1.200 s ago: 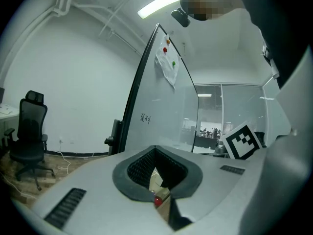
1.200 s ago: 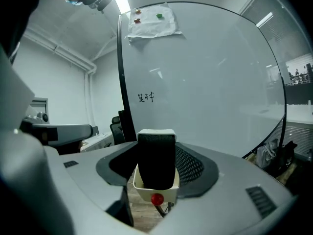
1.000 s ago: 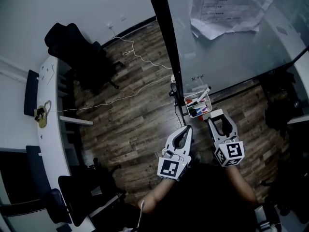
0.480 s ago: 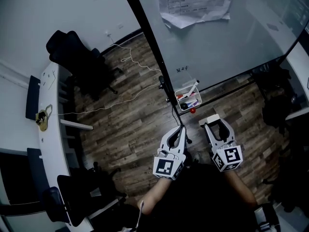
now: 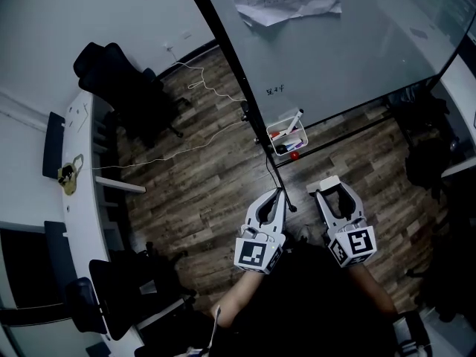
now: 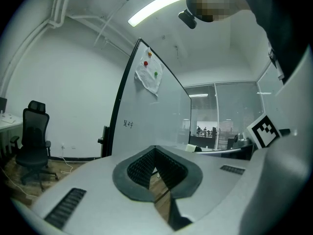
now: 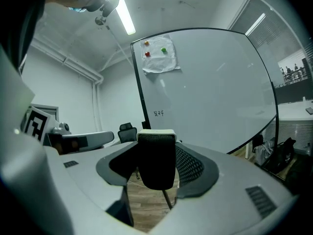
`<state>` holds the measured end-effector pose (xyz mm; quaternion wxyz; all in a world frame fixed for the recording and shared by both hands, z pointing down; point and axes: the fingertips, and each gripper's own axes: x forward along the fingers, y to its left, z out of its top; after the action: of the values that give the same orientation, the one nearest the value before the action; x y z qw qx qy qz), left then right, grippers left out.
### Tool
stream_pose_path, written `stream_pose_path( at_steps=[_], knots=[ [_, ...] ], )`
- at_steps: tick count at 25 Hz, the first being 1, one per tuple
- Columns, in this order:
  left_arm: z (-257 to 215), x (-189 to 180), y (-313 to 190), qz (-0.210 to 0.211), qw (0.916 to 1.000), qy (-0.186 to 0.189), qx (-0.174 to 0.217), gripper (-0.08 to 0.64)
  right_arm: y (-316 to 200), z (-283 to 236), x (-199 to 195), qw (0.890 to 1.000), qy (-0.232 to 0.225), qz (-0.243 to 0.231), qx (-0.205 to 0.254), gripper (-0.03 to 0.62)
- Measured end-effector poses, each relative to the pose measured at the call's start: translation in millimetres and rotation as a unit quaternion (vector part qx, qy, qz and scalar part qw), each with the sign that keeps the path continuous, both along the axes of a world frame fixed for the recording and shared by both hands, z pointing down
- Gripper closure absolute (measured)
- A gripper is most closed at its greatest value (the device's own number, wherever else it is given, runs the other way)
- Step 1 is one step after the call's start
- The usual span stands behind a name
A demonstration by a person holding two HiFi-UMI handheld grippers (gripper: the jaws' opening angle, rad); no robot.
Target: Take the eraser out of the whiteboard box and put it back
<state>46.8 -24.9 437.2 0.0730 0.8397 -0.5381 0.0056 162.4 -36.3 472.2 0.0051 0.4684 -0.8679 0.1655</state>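
**Black felt eraser clamped in my right tool, out of the box**

Black on its felt side and pale along its back, the eraser [image 7: 156, 168] stands upright between the jaws of my right gripper [image 7: 156, 142]. In the right gripper view both pads press on its sides, so the jaws are held wide by the block. The felt fills nearly the whole gap. From the head view the right gripper [image 5: 332, 190] sits at the near right, with the eraser [image 5: 328, 181] showing as a pale bar at its tips.

My left gripper [image 6: 155, 148] has its jaws drawn together. The tips meet in the left gripper view, leaving only the diamond-shaped hollow behind them, and nothing sits in it. In the head view the left gripper [image 5: 276, 196] lies just left of the right one, both pointing toward the far side.

The whiteboard box [image 5: 286, 135] hangs at the lower edge of the whiteboard [image 5: 357, 50], farther off and well apart from both tools. It holds several markers [image 5: 293, 123]. A small red thing [image 5: 295, 155] shows at its near edge. The eraser is clear of the box, over the wooden floor [image 5: 208, 192]. A sheet of paper [image 7: 157, 53] is pinned high on the whiteboard [image 7: 215, 87].
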Motion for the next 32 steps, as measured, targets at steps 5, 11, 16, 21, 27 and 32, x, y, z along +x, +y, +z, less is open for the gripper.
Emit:
stream_pose_path(
  at_steps=[5, 11, 16, 21, 27, 32],
  knots=[
    [4.4, -3.5, 3.1, 0.004, 1.0, 0.008, -0.004, 0.554, 16.6, -1.4, -8.4, 1.0, 0.006, -0.003, 0.002, 0.351],
    [6.0, -15.6, 5.0, 0.016, 0.9998, 0.009, -0.002, 0.554, 23.0, -6.6, -18.0, 1.0, 0.006, 0.012, 0.007, 0.351],
    [-4.8, -33.9, 13.9, 0.018, 0.9997, 0.012, 0.008, 0.554, 33.6, -14.5, -32.9, 1.0, 0.008, 0.019, 0.012, 0.351],
    [-10.6, -47.6, 22.4, 0.027, 0.9994, 0.014, 0.016, 0.554, 39.7, -21.1, -46.4, 0.999, 0.009, 0.023, 0.021, 0.351],
    [-17.3, -56.3, 26.7, 0.027, 0.9993, 0.014, 0.022, 0.554, 49.2, -21.7, -49.9, 0.999, 0.018, 0.032, 0.027, 0.351],
    [-15.5, -51.1, 36.3, 0.049, 0.9982, 0.027, 0.021, 0.554, 53.4, -25.3, -49.5, 0.998, 0.018, 0.046, 0.026, 0.351]
  ],
)
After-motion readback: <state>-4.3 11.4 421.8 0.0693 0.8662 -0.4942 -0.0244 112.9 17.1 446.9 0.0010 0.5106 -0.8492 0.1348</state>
